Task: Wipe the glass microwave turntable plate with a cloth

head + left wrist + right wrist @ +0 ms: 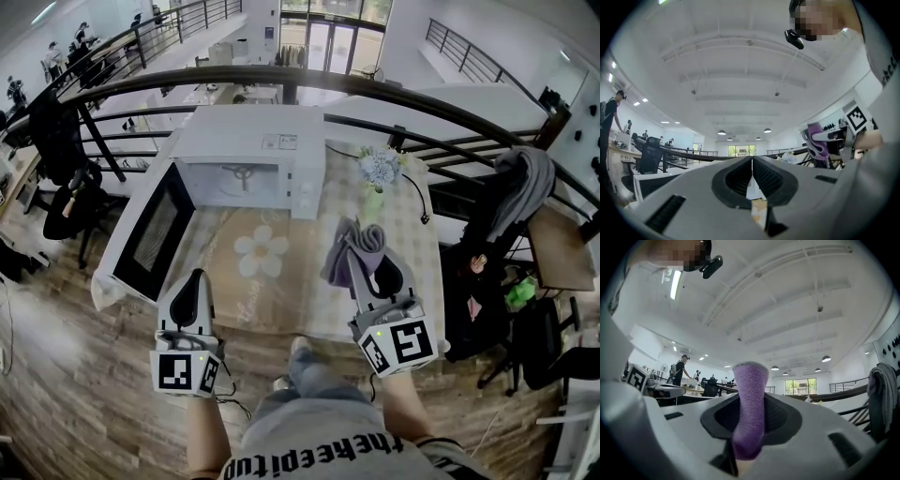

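We were at the start of the job: cloth in hand, plate not yet touched. Our right gripper (367,265), at about 5 o'clock in the head view, had its jaws clamped on a purple cloth (749,404), which stood up between them and drooped over their tips. Our left gripper (752,177), at about 7 o'clock, had its jaws closed together with nothing in them. Both hovered above the near edge of the desk (281,291).

The microwave (246,141) sat at 12 o'clock, well apart from both grippers, with its door (155,230) swung wide toward 9 o'clock. A small hub showed on the floor of its cavity. The glass plate presumably lay there, but we could not make it out.

Next, we judged, we would need to reach forward into the cavity, opening the left jaws to draw out or steady the plate while the right brought the cloth flat onto the glass.
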Action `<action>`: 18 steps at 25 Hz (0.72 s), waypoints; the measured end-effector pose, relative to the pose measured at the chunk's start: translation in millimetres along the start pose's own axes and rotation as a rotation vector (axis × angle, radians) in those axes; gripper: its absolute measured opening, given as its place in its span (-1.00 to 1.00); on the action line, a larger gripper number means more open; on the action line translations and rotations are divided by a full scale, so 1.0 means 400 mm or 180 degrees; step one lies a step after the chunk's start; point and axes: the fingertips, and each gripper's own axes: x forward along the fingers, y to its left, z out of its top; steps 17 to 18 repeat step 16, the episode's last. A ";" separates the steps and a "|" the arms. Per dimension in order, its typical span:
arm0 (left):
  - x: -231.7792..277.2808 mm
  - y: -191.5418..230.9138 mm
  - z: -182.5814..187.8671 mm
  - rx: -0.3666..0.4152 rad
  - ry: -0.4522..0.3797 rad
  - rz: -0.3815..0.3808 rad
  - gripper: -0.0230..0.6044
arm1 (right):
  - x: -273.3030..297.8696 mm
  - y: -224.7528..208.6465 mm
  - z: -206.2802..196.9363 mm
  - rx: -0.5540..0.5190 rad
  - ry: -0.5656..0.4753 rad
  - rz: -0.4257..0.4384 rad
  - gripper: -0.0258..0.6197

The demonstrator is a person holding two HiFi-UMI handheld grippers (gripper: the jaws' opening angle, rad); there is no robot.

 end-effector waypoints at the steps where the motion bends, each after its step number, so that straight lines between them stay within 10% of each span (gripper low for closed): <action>1: -0.001 0.001 -0.002 -0.0004 0.0007 0.0006 -0.89 | 0.001 0.001 -0.001 0.0005 0.0001 0.0004 -0.59; 18: -0.004 0.012 -0.017 -0.0044 0.0045 0.0023 -0.89 | 0.012 0.010 -0.007 0.0047 -0.0006 0.0008 -0.59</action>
